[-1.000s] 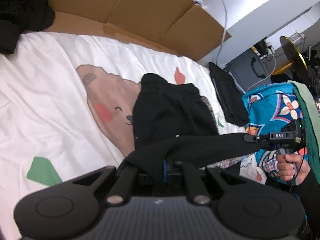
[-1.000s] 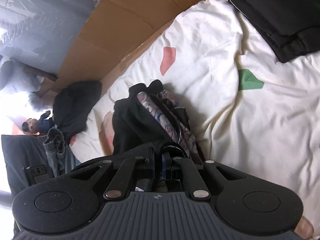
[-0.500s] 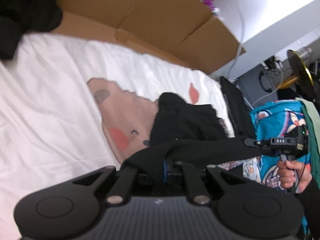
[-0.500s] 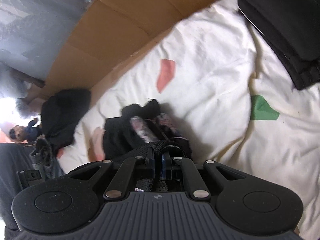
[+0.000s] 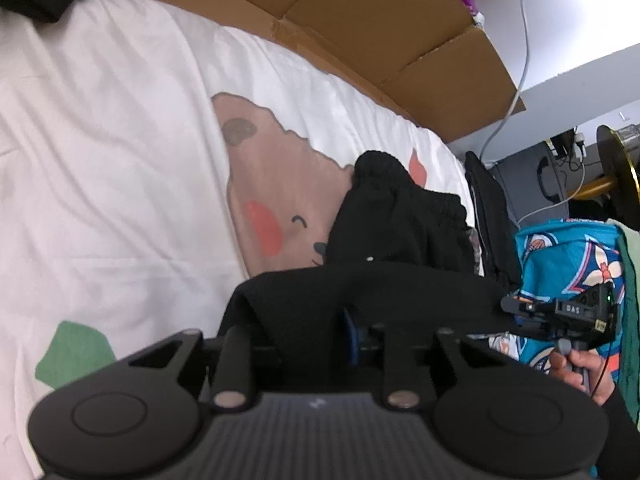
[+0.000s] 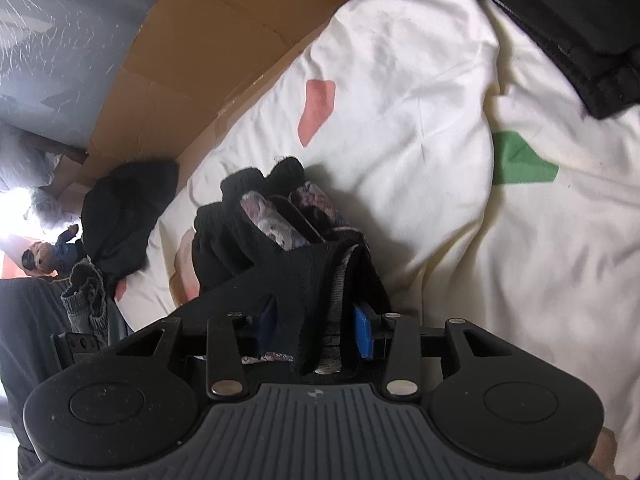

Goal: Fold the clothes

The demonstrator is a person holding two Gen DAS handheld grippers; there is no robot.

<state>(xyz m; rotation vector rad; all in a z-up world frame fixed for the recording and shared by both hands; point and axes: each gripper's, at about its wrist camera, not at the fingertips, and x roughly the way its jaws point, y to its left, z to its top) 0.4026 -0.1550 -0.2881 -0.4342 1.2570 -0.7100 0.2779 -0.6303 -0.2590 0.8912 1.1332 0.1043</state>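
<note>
1. Two grippers share one black garment (image 5: pixel 360 292): the left gripper (image 5: pixel 352 334) has its fingers clamped on one end.
2. The right gripper (image 6: pixel 316 320) has its fingers parted, with the cloth draped loosely between the blue pads (image 6: pixel 364 336).
3. Beyond, the garment's bulk lies bunched on the bed (image 6: pixel 420 140), patterned lining showing.
4. Judged so, folding is unfinished; flattening and creasing remain.
5. A folded dark stack (image 6: pixel 580 20) rests near the bed's edge.

A black garment (image 5: pixel 392 224) with a floral lining lies on a white sheet (image 5: pixel 100 152) printed with a brown bear (image 5: pixel 280 184).
</note>
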